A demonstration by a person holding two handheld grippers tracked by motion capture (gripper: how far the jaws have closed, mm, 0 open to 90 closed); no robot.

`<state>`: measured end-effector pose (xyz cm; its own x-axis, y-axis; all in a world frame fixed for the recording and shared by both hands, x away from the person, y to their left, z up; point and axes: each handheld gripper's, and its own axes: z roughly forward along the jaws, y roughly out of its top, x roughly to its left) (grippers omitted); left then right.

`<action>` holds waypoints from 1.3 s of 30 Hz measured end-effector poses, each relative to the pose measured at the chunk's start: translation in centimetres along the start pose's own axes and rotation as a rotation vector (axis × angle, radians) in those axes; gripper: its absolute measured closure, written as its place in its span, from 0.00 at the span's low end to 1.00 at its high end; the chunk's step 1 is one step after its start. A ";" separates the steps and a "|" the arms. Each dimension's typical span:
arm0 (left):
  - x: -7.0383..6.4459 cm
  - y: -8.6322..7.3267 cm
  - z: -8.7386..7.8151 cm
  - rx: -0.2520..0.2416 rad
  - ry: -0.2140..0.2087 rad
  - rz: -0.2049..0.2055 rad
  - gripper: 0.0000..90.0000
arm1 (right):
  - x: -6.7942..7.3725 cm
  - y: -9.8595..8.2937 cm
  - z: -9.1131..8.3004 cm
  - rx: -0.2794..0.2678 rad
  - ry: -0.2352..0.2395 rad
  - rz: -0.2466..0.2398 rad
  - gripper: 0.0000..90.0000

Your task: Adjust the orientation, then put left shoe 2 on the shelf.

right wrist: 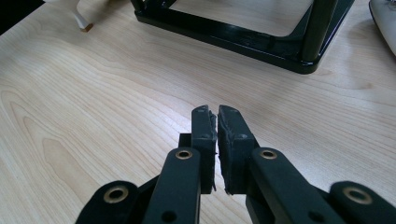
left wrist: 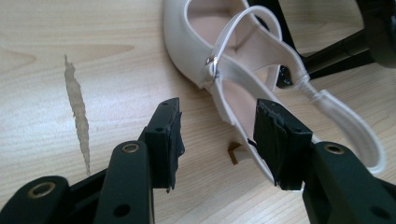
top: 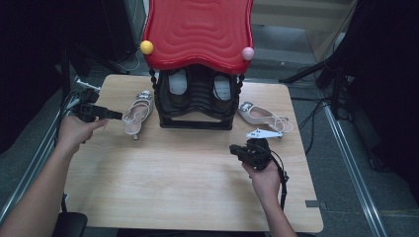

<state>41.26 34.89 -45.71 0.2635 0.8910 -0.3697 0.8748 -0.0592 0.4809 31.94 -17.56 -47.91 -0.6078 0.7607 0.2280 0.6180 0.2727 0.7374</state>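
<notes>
High view counts two white heeled shoes on the table (top: 188, 197), one shoe (top: 137, 114) left of the black rack (top: 196, 101) by the spread-jawed left gripper (top: 117, 115), the other shoe (top: 262, 116) right of it, beyond the right gripper (top: 233, 149), jaws together.

left tool (top: 117, 115) beside white sandal (top: 137, 114)

A light wooden table (top: 173, 182) carries a black shoe rack (top: 196, 106) with a red wavy top at 12 o'clock. A white heeled sandal (top: 137, 114) lies at 10 o'clock just beside the rack, and another white sandal (top: 262, 116) lies at 2 o'clock.
</notes>
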 end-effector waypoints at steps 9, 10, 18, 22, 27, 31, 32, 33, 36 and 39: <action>-1.6 2.0 -0.1 0.014 0.002 0.025 0.55 | 0.0 0.0 -0.1 -0.001 0.000 0.007 0.94; -1.8 2.1 0.0 0.011 0.005 0.024 0.55 | -0.1 0.0 -0.1 -0.001 0.001 0.008 0.94; -3.4 3.7 0.5 0.039 0.022 0.060 0.55 | -0.1 0.1 -0.1 -0.009 0.004 0.006 0.94; -3.3 3.8 1.5 0.075 0.048 0.064 0.55 | -0.1 0.0 -0.2 -0.008 0.003 0.011 0.94; -2.7 3.5 3.0 0.106 0.077 0.032 0.55 | -0.2 0.0 -0.3 -0.009 0.004 0.010 0.94; -2.1 3.5 3.7 0.139 0.081 0.024 0.55 | -0.2 0.0 -0.3 -0.008 0.003 0.013 0.94; -2.0 3.5 3.9 0.147 0.079 0.020 0.55 | -0.2 0.0 -0.3 -0.008 0.001 0.012 0.94; -1.8 3.5 4.3 0.155 0.087 0.016 0.55 | -0.2 0.0 -0.3 -0.008 0.001 0.010 0.94; -1.7 3.5 4.7 0.162 0.088 0.007 0.57 | -0.2 0.0 -0.3 -0.007 -0.001 0.011 0.94; -1.5 3.7 5.1 0.177 0.081 0.001 0.57 | -0.2 0.0 -0.3 -0.007 -0.001 0.011 0.94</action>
<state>46.16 31.03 -47.40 0.2371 0.9237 -0.3010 0.9344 -0.1319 0.3309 31.93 -17.91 -47.77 -0.6002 0.7644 0.2355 0.6214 0.2603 0.7390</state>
